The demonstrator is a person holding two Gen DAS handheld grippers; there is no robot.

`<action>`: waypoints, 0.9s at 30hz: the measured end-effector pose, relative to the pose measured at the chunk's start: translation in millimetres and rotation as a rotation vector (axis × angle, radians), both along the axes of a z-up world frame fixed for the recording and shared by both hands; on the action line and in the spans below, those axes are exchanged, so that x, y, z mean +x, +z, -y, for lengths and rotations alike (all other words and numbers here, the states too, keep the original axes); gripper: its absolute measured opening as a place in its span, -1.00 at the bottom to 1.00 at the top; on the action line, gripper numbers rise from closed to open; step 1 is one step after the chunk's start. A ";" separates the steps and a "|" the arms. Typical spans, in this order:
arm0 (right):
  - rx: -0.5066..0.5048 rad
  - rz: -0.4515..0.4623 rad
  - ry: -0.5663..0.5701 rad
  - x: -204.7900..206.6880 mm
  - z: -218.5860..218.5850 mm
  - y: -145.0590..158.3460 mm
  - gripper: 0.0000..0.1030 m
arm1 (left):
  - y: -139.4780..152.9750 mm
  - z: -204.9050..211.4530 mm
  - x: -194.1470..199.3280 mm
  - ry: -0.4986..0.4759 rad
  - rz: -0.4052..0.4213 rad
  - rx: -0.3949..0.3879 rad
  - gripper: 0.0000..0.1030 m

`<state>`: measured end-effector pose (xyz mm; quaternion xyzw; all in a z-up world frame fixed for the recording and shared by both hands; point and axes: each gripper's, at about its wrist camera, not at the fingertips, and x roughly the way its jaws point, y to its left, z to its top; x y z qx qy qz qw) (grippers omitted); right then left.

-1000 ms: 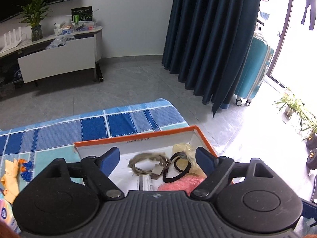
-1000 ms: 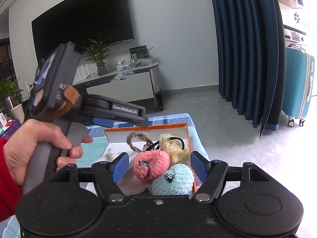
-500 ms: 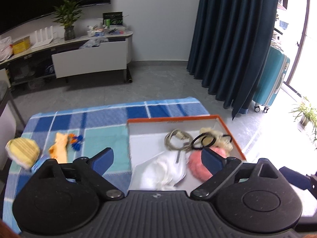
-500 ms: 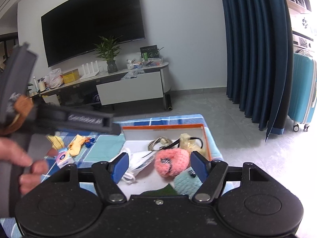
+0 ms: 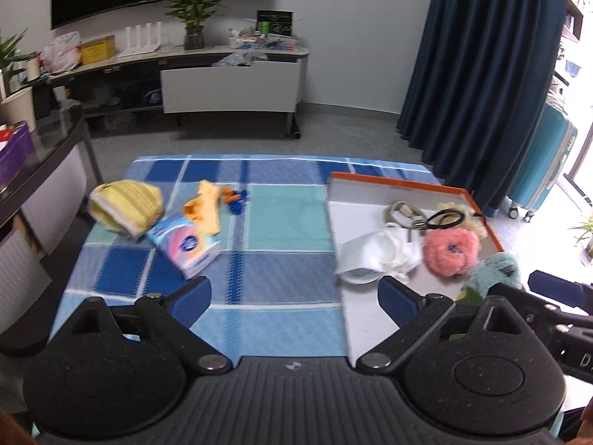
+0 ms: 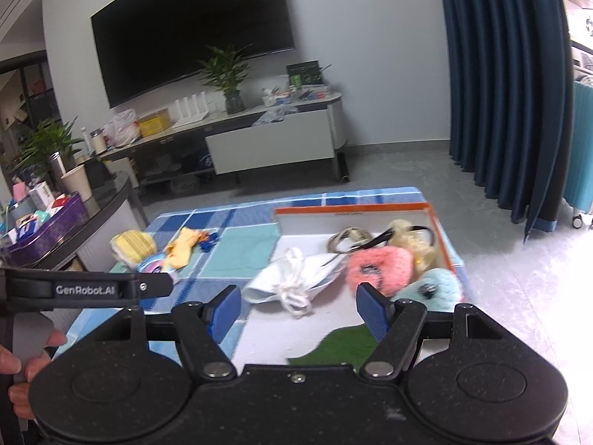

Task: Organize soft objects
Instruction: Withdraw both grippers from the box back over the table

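Still, both grippers, left [image 5: 294, 298] & right [image 6: 298, 306], hang wide apart, empty. Risk: tissue pack [image 5: 183, 246] is slippery w/ plastic wrap, could squirt out short of the box [image 5: 404, 187].

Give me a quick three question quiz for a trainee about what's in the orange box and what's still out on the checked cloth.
1. True or false: the pink fluffy scrunchie lies inside the orange box.
2. Which soft item sits farthest left on the checked cloth? A) yellow knitted item B) tissue pack C) white pouch
3. Fill in: both the left gripper and the right gripper are ____ and hold nothing.

Key: 1 true; 2 A; 3 open.
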<state>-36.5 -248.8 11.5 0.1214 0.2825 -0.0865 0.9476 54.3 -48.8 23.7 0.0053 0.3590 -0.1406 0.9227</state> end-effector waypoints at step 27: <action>-0.009 -0.085 0.184 63.0 -93.6 -21.5 0.59 | -19.9 -111.3 -0.7 0.182 -0.032 -0.001 0.93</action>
